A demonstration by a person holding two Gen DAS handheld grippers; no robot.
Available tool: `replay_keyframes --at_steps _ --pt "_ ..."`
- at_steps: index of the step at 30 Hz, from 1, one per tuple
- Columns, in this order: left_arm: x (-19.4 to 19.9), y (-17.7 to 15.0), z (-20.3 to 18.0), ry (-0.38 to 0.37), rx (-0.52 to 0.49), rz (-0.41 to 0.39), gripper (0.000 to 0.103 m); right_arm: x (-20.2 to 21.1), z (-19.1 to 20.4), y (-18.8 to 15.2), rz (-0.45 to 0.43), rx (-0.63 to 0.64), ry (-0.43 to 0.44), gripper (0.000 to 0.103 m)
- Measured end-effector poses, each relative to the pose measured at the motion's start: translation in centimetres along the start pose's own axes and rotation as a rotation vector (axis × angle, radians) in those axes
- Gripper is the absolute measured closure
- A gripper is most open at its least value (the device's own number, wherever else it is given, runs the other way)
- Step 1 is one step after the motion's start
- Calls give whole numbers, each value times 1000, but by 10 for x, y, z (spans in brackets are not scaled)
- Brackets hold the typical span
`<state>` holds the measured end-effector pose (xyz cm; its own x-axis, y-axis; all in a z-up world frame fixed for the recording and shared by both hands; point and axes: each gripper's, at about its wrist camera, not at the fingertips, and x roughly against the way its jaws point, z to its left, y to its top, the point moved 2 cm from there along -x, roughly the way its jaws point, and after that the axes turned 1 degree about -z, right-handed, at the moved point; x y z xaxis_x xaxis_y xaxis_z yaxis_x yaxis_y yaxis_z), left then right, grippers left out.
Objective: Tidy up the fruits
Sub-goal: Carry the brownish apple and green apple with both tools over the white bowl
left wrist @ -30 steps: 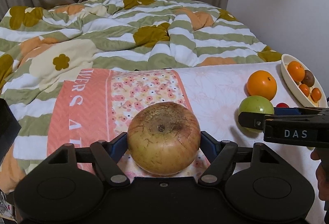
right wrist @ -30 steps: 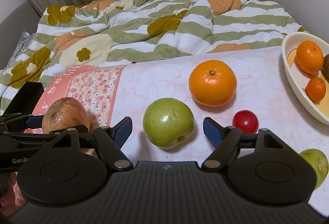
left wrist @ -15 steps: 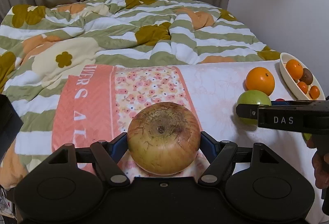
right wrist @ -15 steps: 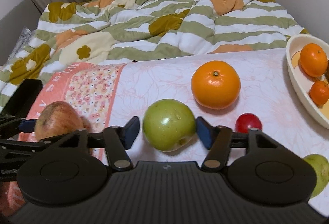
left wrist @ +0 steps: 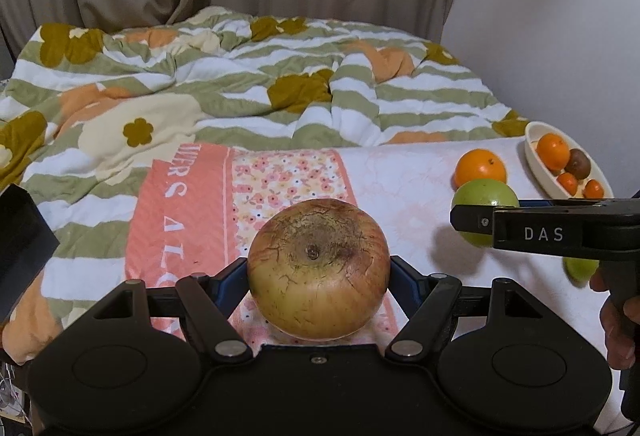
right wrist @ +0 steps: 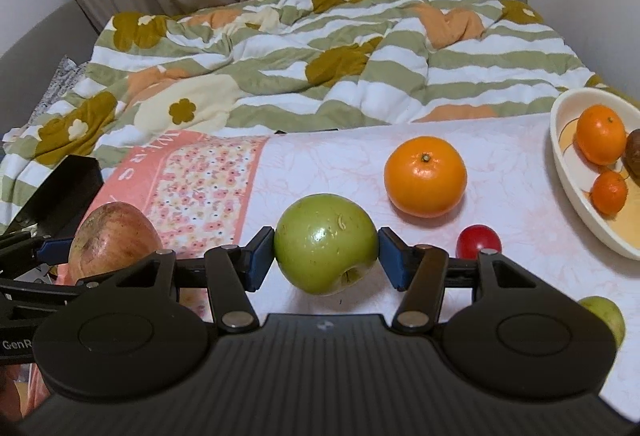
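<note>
- While you look along the left tongs (left wrist: 318,278), you see their blue pads pressed against both flanks of the russet apple (left wrist: 318,270), so they are clamped on it at its widest girth, and its calyx end faces you.
- Its skin is yellow-brown, rough and crazed with fine lines; judge it firm, fairly heavy and not slippery, yet it may bruise if you squeeze harder.
- Ahead and to the right of these tongs sits the cream oval bowl (left wrist: 536,160), smooth and glazed, with small oranges and a brown fruit inside; the big orange (left wrist: 479,167) lies just short of it on the pale pink cloth (left wrist: 400,180).
- From the right tongs (right wrist: 326,262), the blue pads touch both sides of the green apple (right wrist: 326,244), gripping it across its middle with the stem dimple turned down towards you.
- That apple is glossy and waxy, so expect it to slide more easily; keep the hold on its equator, as a higher grip could let it squirt out.
- Beyond these tongs to the right are the dimpled orange, a small shiny red fruit (right wrist: 478,241) and the bowl's rim; another green fruit (right wrist: 604,314) lies close at the right, partly hidden.
- Behind everything lies a soft, rumpled striped quilt (right wrist: 320,56).
</note>
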<state>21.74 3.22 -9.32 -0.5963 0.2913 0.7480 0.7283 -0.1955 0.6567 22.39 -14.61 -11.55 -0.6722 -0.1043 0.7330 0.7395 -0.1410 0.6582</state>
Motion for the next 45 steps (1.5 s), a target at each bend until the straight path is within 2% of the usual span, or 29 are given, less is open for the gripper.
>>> replay_keyframes --at_steps 10,20,33,45 --pt "45 -3 -22 -24 -12 -79 26 62 -6 -6 -79 0 -11 32" --pt "77 6 -77 -75 -71 -146 26 129 -46 -13 -149 -38 -56 32" --pt "78 21 -187 -67 -60 -201 26 179 -166 -12 -176 -16 -57 32" --pt "36 34 -292 -50 -62 -187 26 175 -274 4 -164 39 -32 32"
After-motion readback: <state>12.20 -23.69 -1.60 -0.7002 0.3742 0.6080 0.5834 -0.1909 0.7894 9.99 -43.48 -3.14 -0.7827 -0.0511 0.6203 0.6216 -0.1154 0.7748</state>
